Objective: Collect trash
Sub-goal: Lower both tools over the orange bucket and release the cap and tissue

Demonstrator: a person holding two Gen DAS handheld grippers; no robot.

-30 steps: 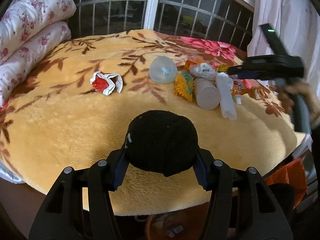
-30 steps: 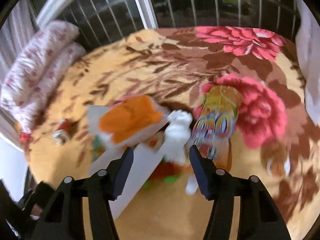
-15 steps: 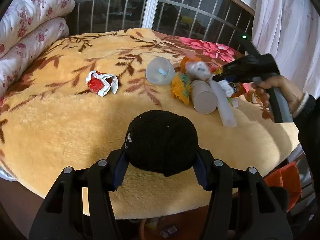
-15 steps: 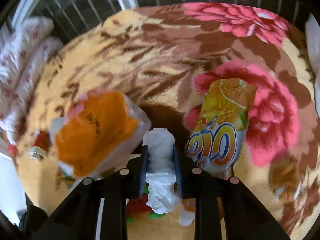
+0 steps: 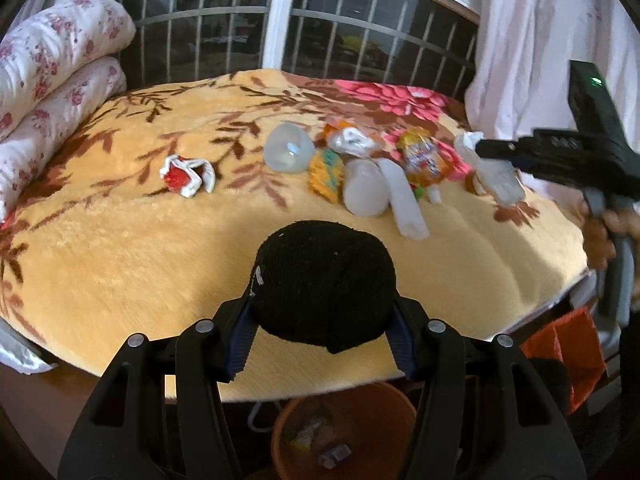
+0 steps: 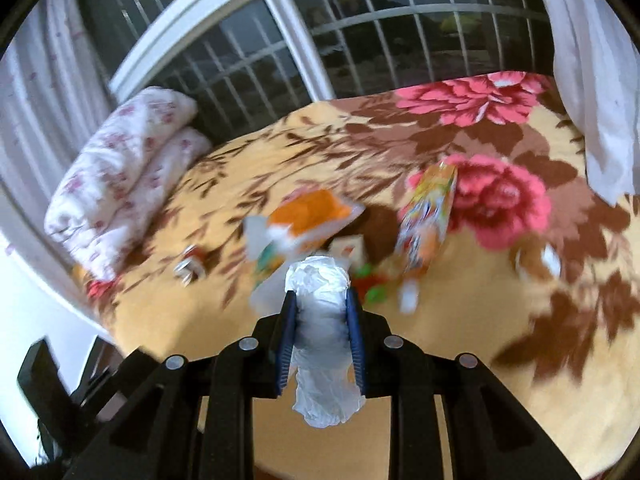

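Note:
My left gripper (image 5: pixel 322 312) is shut on a black rolled sock (image 5: pixel 324 282), held over the near edge of the bed, above an orange bin (image 5: pixel 344 432). My right gripper (image 6: pixel 320 316) is shut on a crumpled white tissue wad (image 6: pixel 320 320), lifted above the trash pile; the wad also shows in the left wrist view (image 5: pixel 490 170). On the yellow floral blanket (image 5: pixel 120 240) lie a red-white wrapper (image 5: pixel 186 174), a clear plastic lid (image 5: pixel 288 152), a paper cup (image 5: pixel 366 194), an orange juice pouch (image 6: pixel 428 220) and an orange-white bag (image 6: pixel 304 224).
Rolled floral quilts (image 5: pixel 52 76) lie at the bed's left. A barred window (image 5: pixel 280 28) is behind, and a white curtain (image 5: pixel 532 40) hangs at the right. An orange bag (image 5: pixel 560 356) sits below the bed's right edge.
My right gripper closed on the tissue wad, lifted it off the pile and pulled back to the right. My left gripper kept hold of the sock, nearly still.

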